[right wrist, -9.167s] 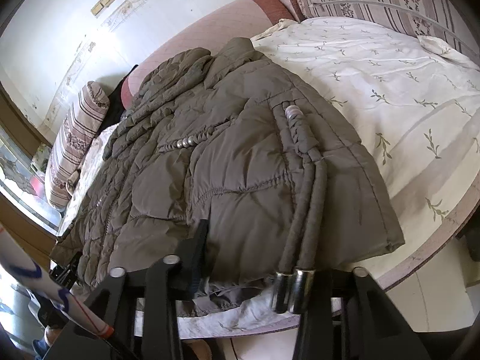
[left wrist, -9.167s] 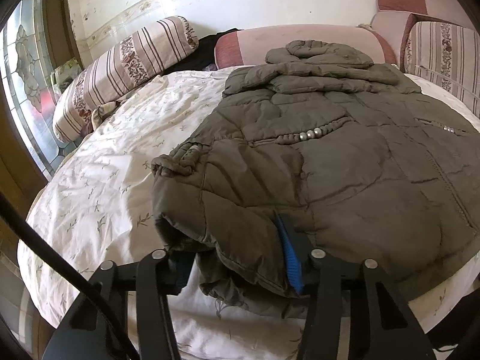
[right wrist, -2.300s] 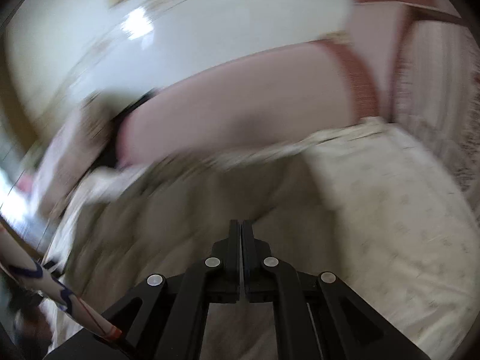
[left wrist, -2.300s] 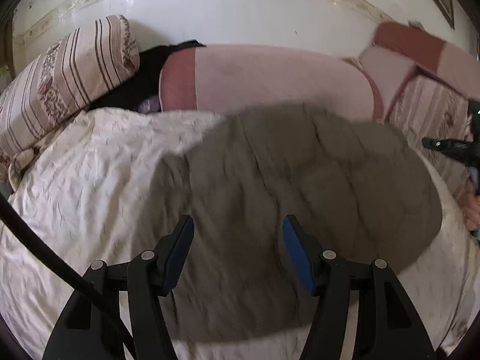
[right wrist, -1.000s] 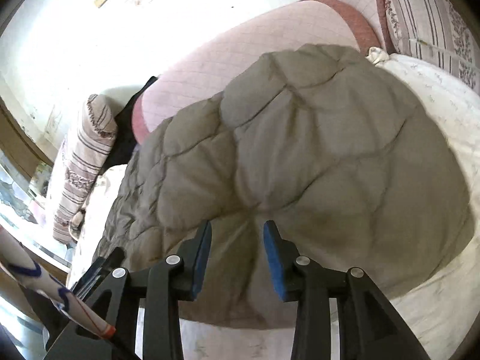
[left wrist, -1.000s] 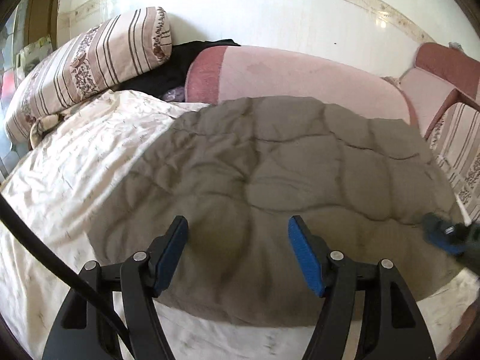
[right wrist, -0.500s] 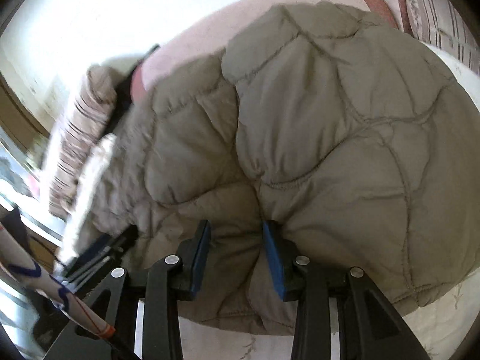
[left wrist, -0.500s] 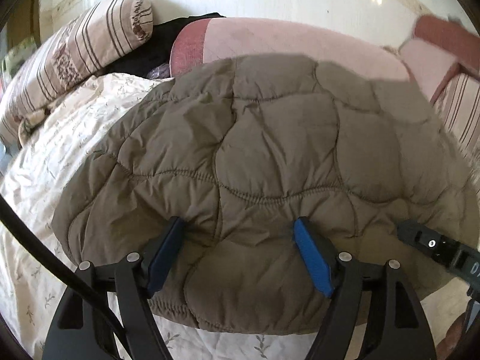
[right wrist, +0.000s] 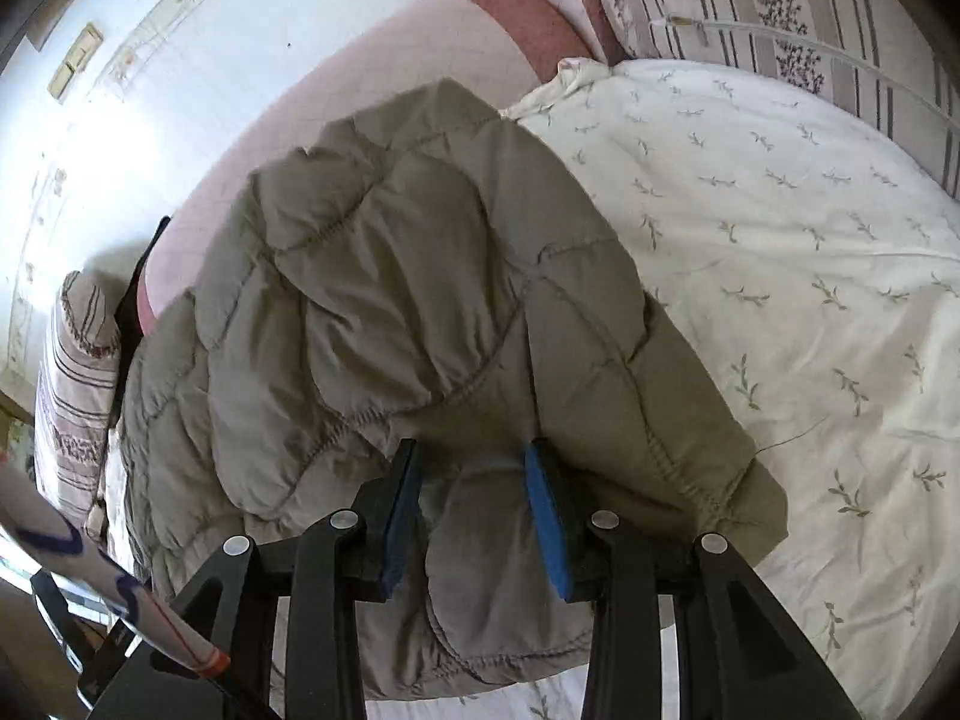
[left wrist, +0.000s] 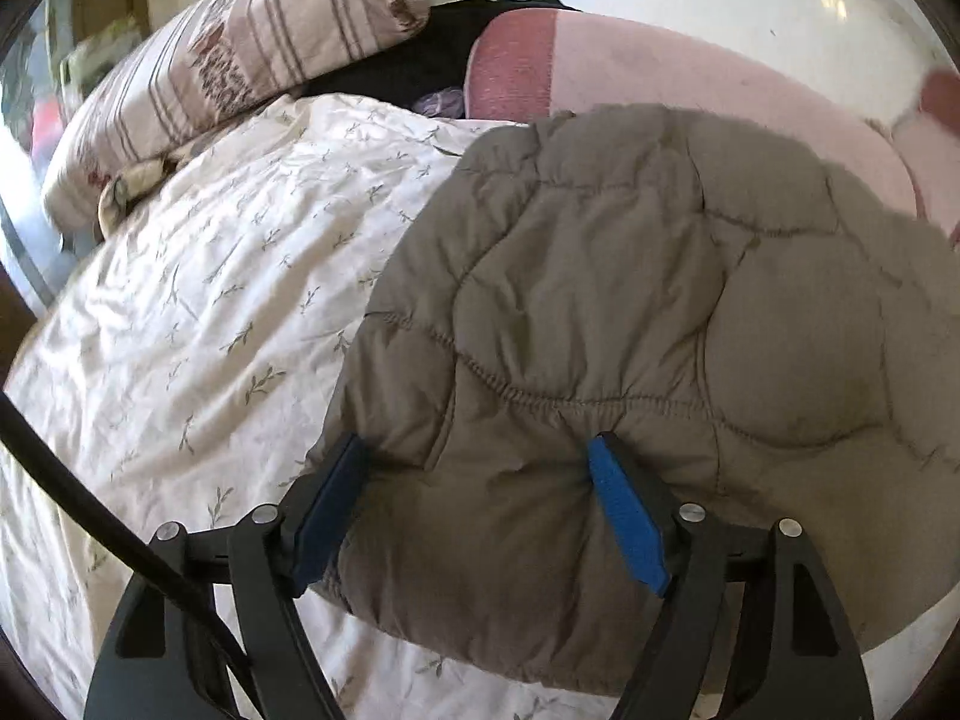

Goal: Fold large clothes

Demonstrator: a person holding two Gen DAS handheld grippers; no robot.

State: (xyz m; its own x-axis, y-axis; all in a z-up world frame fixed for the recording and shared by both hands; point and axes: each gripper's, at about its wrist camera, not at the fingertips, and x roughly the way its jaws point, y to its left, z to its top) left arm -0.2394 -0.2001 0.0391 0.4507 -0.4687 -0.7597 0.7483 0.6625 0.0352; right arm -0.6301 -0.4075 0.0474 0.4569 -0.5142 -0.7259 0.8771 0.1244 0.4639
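coat: near edge point(left wrist: 600, 360) bunched between both my tools, bulk runs away toward headboard
left tool point(left wrist: 474, 516): wide, straddling edge
right tool point(right wrist: 474, 504): narrower, fabric between pads, grip unclear

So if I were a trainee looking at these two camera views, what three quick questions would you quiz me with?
1. True or false: the quilted jacket lies on a bare wooden floor.
2. Which gripper has its blue pads set wider apart around the jacket's near edge? A) left gripper B) right gripper
3. Fill in: the bedsheet is cream with a small ____ print.

Key:
1. False; it lies on the bedsheet, beside the striped pillow.
2. A. Both straddle padded fabric, and neither has visibly pinched it flat.
3. Leaf sprig.
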